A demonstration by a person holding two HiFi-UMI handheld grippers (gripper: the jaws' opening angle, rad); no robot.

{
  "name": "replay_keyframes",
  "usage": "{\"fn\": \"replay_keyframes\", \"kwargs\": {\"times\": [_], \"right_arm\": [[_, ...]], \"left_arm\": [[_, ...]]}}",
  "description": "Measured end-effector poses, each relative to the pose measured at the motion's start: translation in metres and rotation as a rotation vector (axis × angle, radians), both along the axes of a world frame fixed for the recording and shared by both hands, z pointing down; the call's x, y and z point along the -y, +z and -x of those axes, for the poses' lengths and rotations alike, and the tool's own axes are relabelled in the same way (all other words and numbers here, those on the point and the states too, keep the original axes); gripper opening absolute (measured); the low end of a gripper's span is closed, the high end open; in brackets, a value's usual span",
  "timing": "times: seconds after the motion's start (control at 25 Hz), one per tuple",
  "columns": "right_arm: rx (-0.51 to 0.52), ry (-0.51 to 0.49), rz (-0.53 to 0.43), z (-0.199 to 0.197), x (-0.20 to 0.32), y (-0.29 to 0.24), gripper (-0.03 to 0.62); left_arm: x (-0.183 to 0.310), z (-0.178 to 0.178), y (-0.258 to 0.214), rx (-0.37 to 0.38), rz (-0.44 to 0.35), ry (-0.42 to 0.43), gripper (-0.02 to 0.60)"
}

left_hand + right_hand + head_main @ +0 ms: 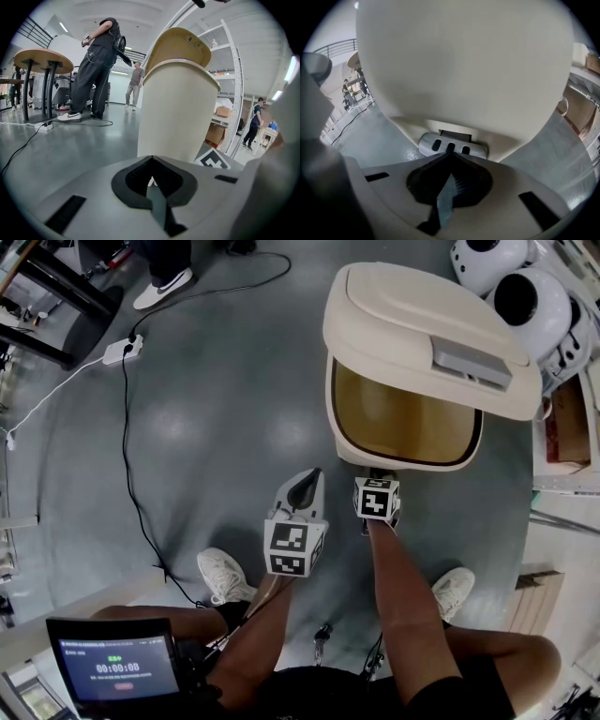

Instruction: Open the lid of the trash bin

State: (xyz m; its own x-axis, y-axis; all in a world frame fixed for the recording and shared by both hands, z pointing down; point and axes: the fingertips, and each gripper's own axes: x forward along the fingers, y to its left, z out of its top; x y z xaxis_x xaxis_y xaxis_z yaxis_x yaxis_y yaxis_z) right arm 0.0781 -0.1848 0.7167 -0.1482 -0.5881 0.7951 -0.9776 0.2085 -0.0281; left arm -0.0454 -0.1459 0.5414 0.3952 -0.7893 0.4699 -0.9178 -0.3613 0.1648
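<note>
A cream trash bin stands on the grey floor with its lid tipped up and back, so the tan inside shows. The left gripper view shows the bin upright with the lid raised. My right gripper is shut, and its tips rest on the grey slotted pedal at the bin's foot. The bin's body fills that view above my right gripper. My left gripper hangs shut and empty just left of the bin's base, apart from it. Its tips point at the bin.
A black cable and a white power strip lie on the floor at the left. White domed machines and a cardboard box crowd the bin's right side. The person's shoes are near. People and a round table stand farther off.
</note>
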Motion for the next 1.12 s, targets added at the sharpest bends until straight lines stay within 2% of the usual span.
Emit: {"fn": "replay_keyframes", "kwargs": {"times": [1.12], "right_arm": [[-0.003, -0.032, 0.034, 0.0022, 0.0015, 0.0067, 0.005]], "left_arm": [[-0.0062, 0.0006, 0.0070, -0.006, 0.016, 0.005, 0.000]]}}
